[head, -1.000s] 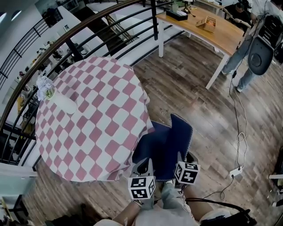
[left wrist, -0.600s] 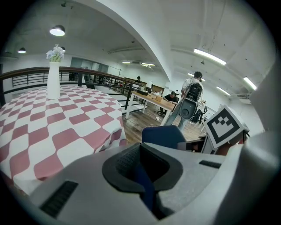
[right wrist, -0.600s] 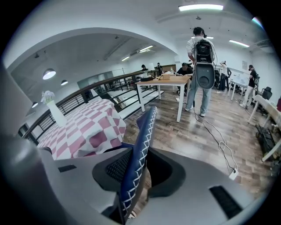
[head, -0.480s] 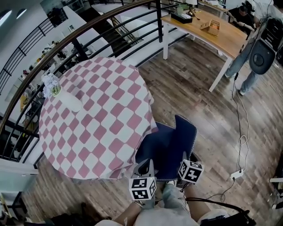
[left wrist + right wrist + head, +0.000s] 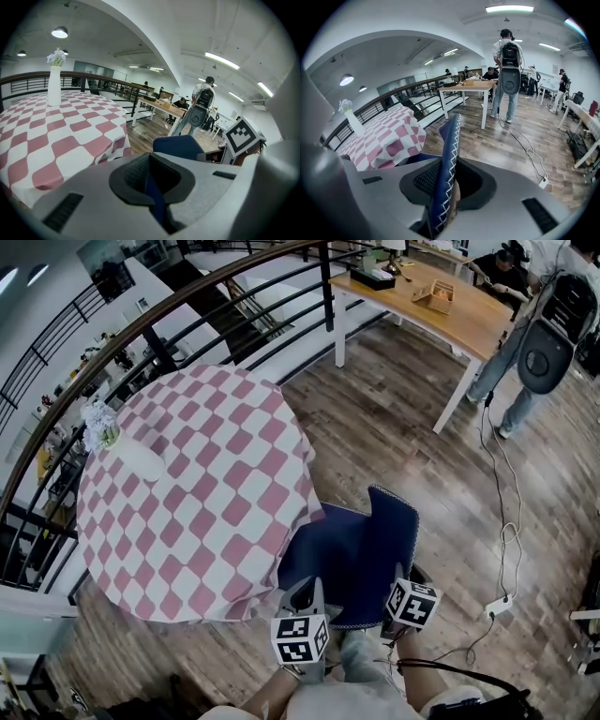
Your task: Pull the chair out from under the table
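A navy blue chair (image 5: 349, 554) stands at the near edge of the round table under its pink-and-white checked cloth (image 5: 197, 493), with the seat partly under the cloth. Its backrest (image 5: 449, 154), edged with white stitching, stands upright. My left gripper (image 5: 302, 594) is shut on the blue edge of the seat (image 5: 154, 199). My right gripper (image 5: 403, 576) is at the near end of the backrest; its jaws are closing with the backrest edge between them, and the pads (image 5: 424, 180) press on the fabric.
A white vase with flowers (image 5: 127, 454) stands on the table's far left side. A black railing (image 5: 187, 310) runs behind the table. A wooden desk (image 5: 450, 306) and a person with a backpack (image 5: 539, 348) are at the upper right. A cable and power strip (image 5: 497, 604) lie on the floor to the right.
My right gripper has shifted a little to the right along the backrest's near end. The left gripper and the chair stay where they were.
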Demonstrator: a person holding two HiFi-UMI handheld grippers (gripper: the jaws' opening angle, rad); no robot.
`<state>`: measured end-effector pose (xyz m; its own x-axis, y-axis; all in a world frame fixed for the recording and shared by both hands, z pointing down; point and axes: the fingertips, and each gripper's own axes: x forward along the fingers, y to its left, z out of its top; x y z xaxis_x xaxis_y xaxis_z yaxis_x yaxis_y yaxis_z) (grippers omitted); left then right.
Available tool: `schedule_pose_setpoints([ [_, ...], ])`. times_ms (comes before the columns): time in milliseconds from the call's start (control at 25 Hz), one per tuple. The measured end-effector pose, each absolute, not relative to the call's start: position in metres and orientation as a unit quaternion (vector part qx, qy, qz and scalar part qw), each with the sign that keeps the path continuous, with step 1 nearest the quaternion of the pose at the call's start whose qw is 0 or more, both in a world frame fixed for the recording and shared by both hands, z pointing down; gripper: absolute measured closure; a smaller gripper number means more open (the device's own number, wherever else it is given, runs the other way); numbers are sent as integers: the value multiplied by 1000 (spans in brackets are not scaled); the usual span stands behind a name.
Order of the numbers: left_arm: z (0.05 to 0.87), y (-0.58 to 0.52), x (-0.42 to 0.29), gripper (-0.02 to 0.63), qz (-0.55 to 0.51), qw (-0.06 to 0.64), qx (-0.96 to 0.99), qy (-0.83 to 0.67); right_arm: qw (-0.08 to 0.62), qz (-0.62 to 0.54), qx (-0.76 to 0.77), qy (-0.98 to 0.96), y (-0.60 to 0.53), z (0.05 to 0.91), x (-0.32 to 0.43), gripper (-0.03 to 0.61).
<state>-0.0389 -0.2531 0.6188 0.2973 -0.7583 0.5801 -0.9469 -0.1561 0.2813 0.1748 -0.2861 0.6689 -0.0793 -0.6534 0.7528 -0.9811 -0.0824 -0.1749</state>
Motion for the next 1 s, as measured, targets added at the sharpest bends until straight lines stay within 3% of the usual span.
schedule_pose_setpoints([
  [1000,618,-233,31,611,168,296,763,-550,208,374,655,-622,-260,664,252,486],
])
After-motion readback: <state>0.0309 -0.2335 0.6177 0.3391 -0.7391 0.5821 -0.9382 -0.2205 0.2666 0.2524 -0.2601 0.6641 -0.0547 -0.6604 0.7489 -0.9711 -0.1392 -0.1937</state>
